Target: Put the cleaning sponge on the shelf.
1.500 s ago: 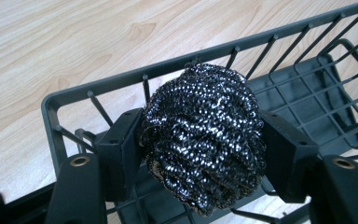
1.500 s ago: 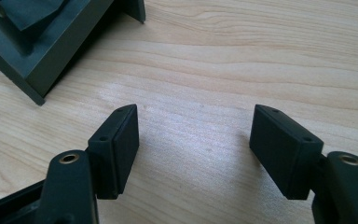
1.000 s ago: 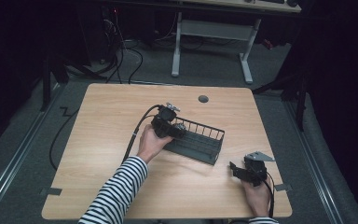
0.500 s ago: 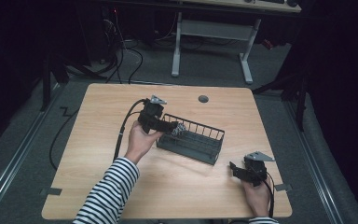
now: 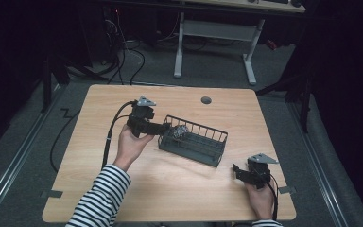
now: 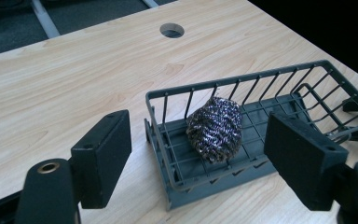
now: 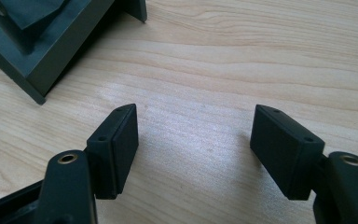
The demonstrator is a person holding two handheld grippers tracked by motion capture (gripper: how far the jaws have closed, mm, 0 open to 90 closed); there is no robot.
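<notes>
Left gripper (image 6: 196,154) had drawn back from basket (image 5: 216,150), jaws spread, empty. Steel scourer (image 6: 215,129) lay inside basket's near end: drop judged done. Right gripper (image 7: 193,149) spread, idle on surface (image 5: 170,184).

Basket (image 7: 51,37) cut off at upper left of right gripper view, far end cropped in left gripper view — dark background indistinct.
</notes>
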